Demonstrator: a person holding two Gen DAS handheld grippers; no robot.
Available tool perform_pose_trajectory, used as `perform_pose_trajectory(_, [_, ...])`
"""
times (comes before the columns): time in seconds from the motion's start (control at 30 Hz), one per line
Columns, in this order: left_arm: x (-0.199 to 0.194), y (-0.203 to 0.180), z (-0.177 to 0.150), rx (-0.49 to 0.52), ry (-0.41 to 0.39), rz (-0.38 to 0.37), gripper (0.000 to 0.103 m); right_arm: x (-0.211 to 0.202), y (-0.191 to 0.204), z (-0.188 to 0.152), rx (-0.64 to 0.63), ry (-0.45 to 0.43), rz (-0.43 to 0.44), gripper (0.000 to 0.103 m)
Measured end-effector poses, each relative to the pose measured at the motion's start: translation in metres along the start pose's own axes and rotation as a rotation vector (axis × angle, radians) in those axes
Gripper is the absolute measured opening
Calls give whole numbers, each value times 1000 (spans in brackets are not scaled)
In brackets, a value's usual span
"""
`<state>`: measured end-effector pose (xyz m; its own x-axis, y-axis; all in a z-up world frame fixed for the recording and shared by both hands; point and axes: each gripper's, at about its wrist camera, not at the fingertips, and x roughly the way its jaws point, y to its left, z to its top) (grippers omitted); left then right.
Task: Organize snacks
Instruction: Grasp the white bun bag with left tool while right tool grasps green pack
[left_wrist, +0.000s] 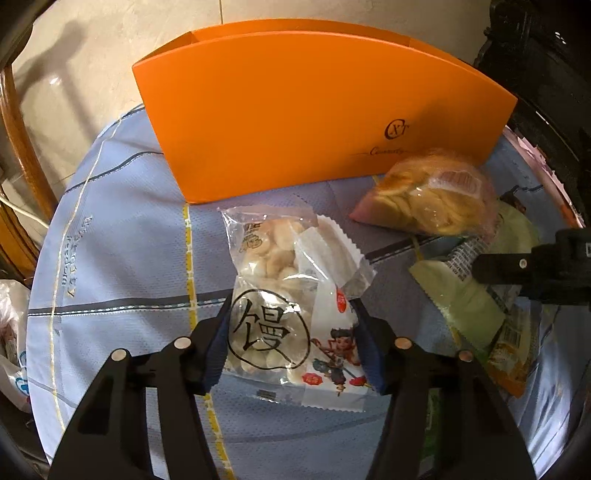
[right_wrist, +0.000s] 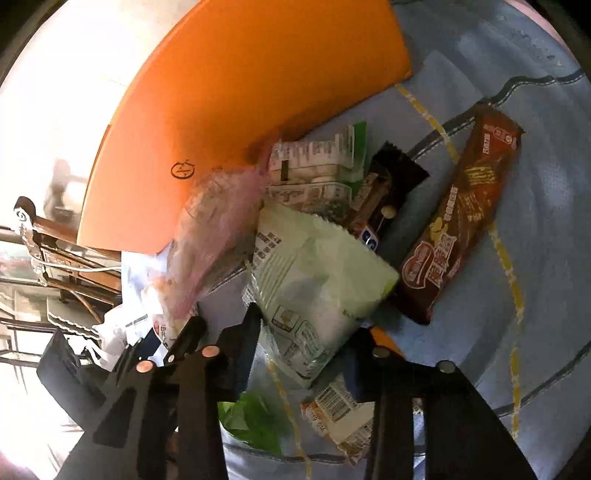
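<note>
Round desk under a pale blue grid-lined cloth (left_wrist: 122, 258), largest surface in both views. On it stands a tall orange cardboard box (left_wrist: 295, 110), open at the top; its inside is not visible from either camera, so contents cannot be told. No snack is seen in the box; all lie on the cloth in front of it. Next in size, a long brown foil biscuit packet (right_wrist: 461, 218) lies flat, off to the right of the heap in the right wrist view. A pale green crinkle-edged plastic snack bag (right_wrist: 317, 280) sits on top of the heap, overlapping a white-and-green printed packet (right_wrist: 314, 166) and a dark chocolate bar wrapper (right_wrist: 388, 192). A clear bag of yellow chips with pink edging (left_wrist: 424, 199) rests against the box foot. A clear packet of small white buns with a cartoon label (left_wrist: 291, 306) lies apart from the heap. Left gripper (left_wrist: 295, 343) tilts steeply down, jaws narrowed, pads pressing both sides of the bun packet. Right gripper (right_wrist: 303, 354) points steeply down, jaws narrowed about the lower end of the green bag; contact on the pads cannot be told for certain.
</note>
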<state>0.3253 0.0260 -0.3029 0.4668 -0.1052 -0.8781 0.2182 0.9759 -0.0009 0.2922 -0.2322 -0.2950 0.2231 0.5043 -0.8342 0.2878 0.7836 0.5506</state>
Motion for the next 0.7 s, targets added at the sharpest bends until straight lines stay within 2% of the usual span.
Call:
perform_pose_trajectory(0.1, [-4,0,-3,-10,-13,-7,56,-20,1,-9,-53,-57,-19,30])
perform_pose_trajectory(0.23, [-19,3,-4,-6,-62,-27,55,-48,5,-25,-130,-90,-7,25])
perform_pose_trajectory(0.27, [-24,6,-4,-12,-78,-36,55,-55,6,-29,-151,-98,-7,21])
perform_pose_trajectory(0.3, [-29,9,-5,-26,-90,-51,55,-62,7,-34,-174,-97,2,11])
perform_pose_trajectory(0.4, [-37,14,-8,-44,-102,-66,54,-76,6,-46,-222,-114,-18,9])
perform_pose_trajectory(0.53, [-48,22,-12,-69,-112,-78,49,-87,-1,-51,-211,-120,-9,9])
perform_pose_trajectory(0.7, [-63,22,-21,-50,-118,-82,49,-62,-4,-49,-231,-91,-14,10])
